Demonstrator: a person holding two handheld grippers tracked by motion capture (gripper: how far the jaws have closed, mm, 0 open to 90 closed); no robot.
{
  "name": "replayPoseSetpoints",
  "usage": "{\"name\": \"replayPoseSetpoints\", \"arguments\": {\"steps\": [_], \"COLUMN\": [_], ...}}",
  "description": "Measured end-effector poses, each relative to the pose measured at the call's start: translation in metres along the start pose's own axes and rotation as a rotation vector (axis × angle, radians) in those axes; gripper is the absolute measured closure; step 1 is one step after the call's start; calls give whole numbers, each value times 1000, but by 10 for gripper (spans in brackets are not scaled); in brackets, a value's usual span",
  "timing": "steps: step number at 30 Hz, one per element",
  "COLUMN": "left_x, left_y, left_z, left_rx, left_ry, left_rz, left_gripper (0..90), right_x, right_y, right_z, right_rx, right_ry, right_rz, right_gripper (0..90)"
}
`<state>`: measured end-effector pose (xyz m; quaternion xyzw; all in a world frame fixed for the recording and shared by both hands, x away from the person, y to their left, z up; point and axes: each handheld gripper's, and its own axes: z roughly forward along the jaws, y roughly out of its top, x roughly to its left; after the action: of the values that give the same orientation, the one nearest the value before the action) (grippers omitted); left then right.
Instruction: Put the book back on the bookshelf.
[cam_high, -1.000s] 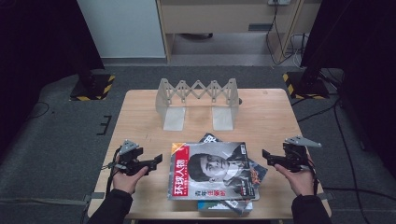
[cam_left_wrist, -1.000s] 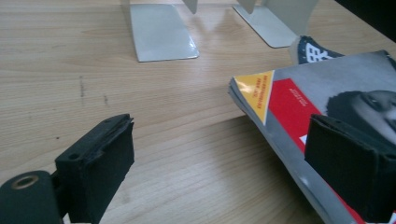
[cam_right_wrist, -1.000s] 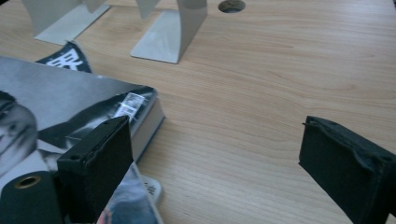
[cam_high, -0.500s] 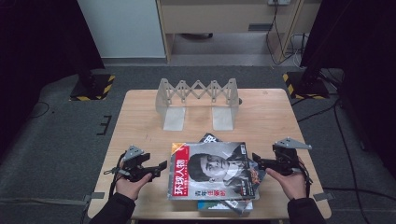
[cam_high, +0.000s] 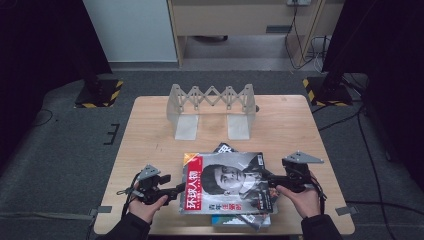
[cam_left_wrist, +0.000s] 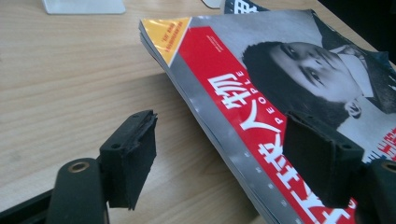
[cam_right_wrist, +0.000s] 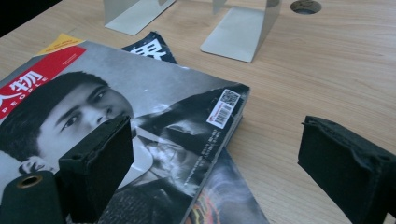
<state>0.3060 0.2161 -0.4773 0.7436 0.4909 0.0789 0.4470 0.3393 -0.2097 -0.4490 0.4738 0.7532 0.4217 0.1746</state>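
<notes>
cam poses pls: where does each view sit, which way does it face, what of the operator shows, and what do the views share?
High view: above the person's side, facing forward and down on the table; forearms, left hand-held gripper and right hand-held gripper show.
Left gripper view: on that gripper, facing the top magazine spine edge; own open jaws show.
Right gripper view: on that gripper, facing the barcode corner; own open jaws show.
Shared: the top magazine, also the folding book rack.
</notes>
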Motion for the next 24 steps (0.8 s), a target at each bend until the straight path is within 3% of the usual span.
{"name": "replayPoseSetpoints", "arguments": {"steps": [4,7,19,24], "left_x": [-2,-5,-12,-14], "left_y": [-4,-8,-17,-21], "left_z": [0,2,8,16], "left_rx": [18,42,106,129], "left_ry": [-12,-43,-77,-135], "left_rz": [-4,-18,-25,-68], "left_gripper": [267,277,299,296], "right_x": [4,9,17,20], "right_y": [-2,-4,-12,-15], "right_z": [3,7,16,21], "right_rx": [8,22,48,68], "right_ry": [11,25,52,70], "right_rz": [-5,-18,-32,-31], "right_gripper": [110,112,146,170]}}
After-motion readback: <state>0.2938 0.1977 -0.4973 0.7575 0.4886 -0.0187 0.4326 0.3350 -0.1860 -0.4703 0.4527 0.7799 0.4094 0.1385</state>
